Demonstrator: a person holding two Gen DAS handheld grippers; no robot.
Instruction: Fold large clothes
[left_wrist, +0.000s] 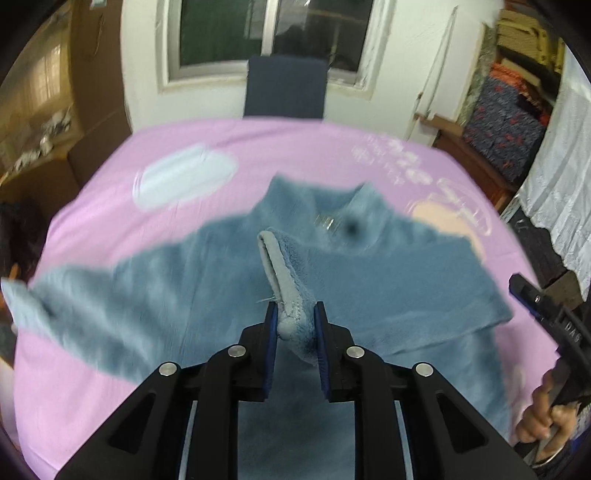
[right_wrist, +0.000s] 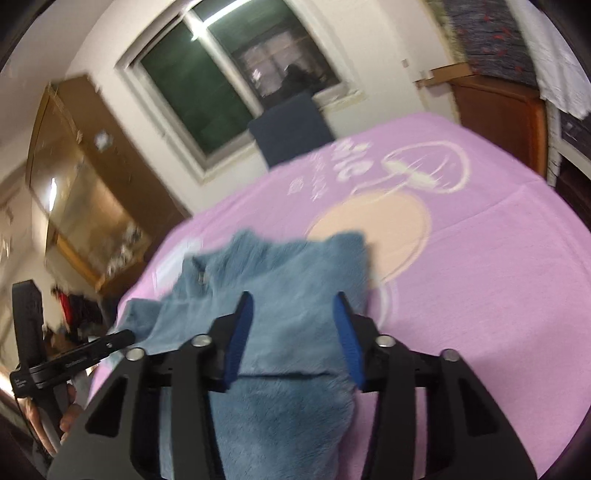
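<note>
The fingers of our left gripper (left_wrist: 295, 321) pinch a folded edge of the blue fleece top (left_wrist: 388, 266) at lower centre of the left view. Our right gripper (right_wrist: 295, 314) is spread wide with the fleece lying between its fingers, gripping nothing. The top lies across the pink sheet (left_wrist: 295, 147), collar toward the dark chair (left_wrist: 286, 86) at upper centre.

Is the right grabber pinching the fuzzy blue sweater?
No, the right hand-held gripper is open, with its blue pads spread wide apart above the sweater on the pink blanket.
</note>
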